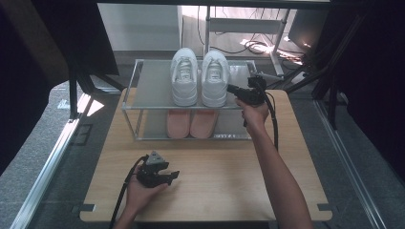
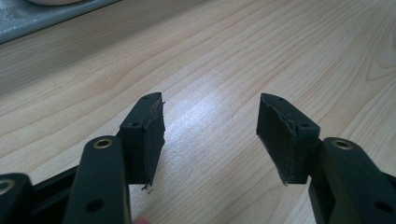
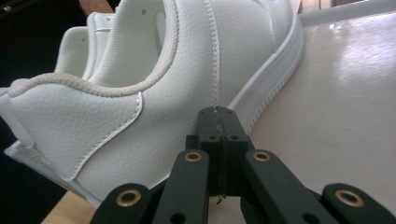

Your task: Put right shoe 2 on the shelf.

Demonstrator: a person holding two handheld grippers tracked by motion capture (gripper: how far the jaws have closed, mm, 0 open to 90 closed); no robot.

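Your left gripper (image 1: pixel 173 175) rests on the near part of the wooden table (image 1: pixel 215 191), jaws spread wide with nothing between them, parked out of the way, with bare board all around it. Farther out, your right gripper (image 1: pixel 230 88) reaches to the top shelf of the shoe rack (image 1: pixel 157 86), its jaws pressed together on nothing, the tips right against the outer side of the right white sneaker (image 1: pixel 214 78), low by the sole; closed like this it looks set to nudge the shoe sideways rather than lift it. That sneaker stands toe toward you beside the left white sneaker (image 1: pixel 184 76), the two close together at mid-shelf. To their left the shelf lies open; to their right only a narrow strip remains before the rack's frame. Below, pink slippers (image 1: pixel 191 123) sit on the lower level.
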